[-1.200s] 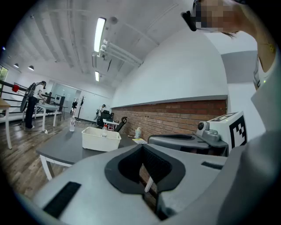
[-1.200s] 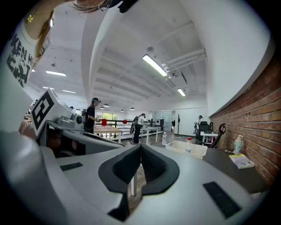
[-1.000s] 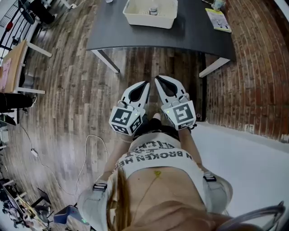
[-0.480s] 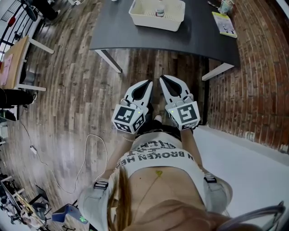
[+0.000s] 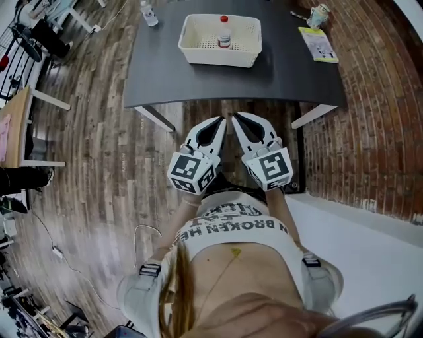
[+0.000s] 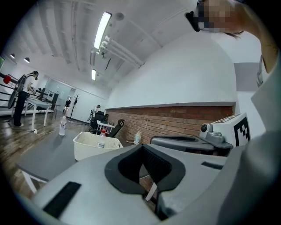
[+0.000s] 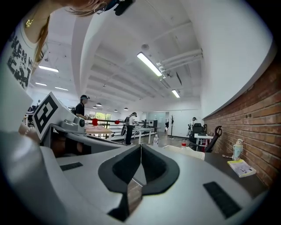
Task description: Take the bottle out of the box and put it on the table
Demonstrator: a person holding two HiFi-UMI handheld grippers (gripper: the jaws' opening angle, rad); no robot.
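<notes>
- The left hand-held gripper [image 5: 220, 123] is clenched: in its own view the two dark pads meet at the tip, with nothing between them.
- The right hand-held gripper [image 5: 237, 119] is also clenched and empty, its pads pressed together along one line.
- Both are held side by side in front of the person's waist. They point roughly level, and their tips sit close to each other over the wooden floor [image 5: 112, 152].
- The dark bench [image 5: 165, 72] lies straight ahead of both tips, with its near edge just beyond them.
- The white box [image 5: 218, 61] sits on the bench ahead of the two hand-held grippers, well apart from them.
- The bottle [image 5: 225, 33], clear with a red cap, stands upright inside the box at about its middle. It is in line with the gap between the two hand-held grippers, and neither touches it.
- A second bottle [image 5: 149, 14] stands on the bench far ahead and to the left of the left hand-held gripper, outside the box.
- A yellow-green booklet [image 5: 318, 45] lies flat on the bench ahead and to the right of the right hand-held gripper.
- A brick wall [image 5: 377, 125] runs along the right hand-held gripper's outer side.
</notes>
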